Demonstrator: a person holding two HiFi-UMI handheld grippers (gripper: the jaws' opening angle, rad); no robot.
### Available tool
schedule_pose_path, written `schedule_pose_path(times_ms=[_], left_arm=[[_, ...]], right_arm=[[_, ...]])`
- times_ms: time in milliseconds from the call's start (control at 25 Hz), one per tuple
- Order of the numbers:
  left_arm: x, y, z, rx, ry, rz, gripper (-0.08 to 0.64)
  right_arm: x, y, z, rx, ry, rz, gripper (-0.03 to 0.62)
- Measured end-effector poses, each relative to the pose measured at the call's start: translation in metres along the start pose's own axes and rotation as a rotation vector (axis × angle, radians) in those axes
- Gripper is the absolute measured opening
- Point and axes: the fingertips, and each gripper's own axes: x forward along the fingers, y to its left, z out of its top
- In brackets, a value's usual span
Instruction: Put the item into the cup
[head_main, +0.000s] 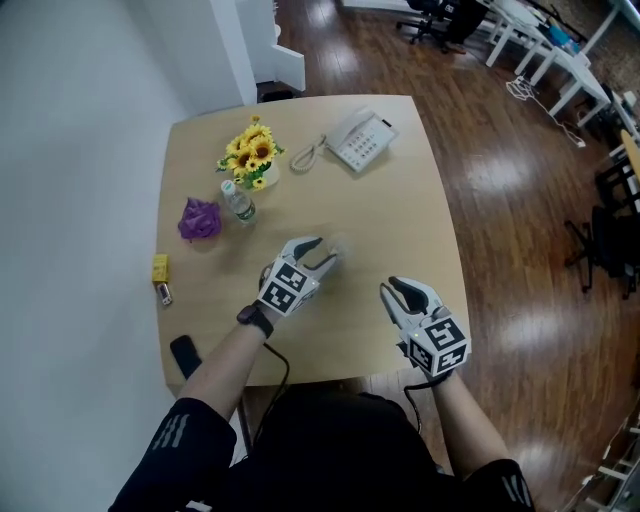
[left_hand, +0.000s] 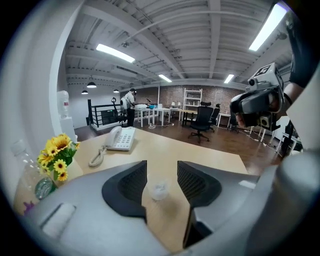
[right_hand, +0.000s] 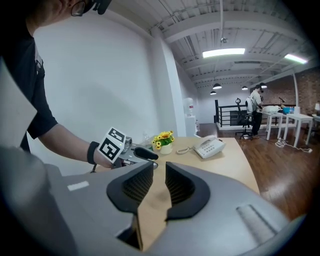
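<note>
Two grippers on record. Straddling clear cup (left_hand: 160, 189), upright on table (head_main: 400, 200), with left gripper (head_main: 325, 252) spread, pads touching neither side. Hovering right gripper (head_main: 397, 288) at 4 o'clock from cup, jaws slightly parted, pinching nothing. Showing something pale inside cup, unidentifiable.

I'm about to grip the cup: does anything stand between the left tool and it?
Nothing visible does: the clear cup stands on the table right between the open jaws of the left tool.
</note>
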Motion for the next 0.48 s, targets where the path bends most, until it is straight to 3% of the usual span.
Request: schedule_pose_path(times_ms=[480], left_arm=[[-0.147,-0.056,0.039,-0.022,-0.221,0.126,0.203]], right_arm=[[-0.05,0.048,0.03,-0.079,-0.098,0.095,0.087]])
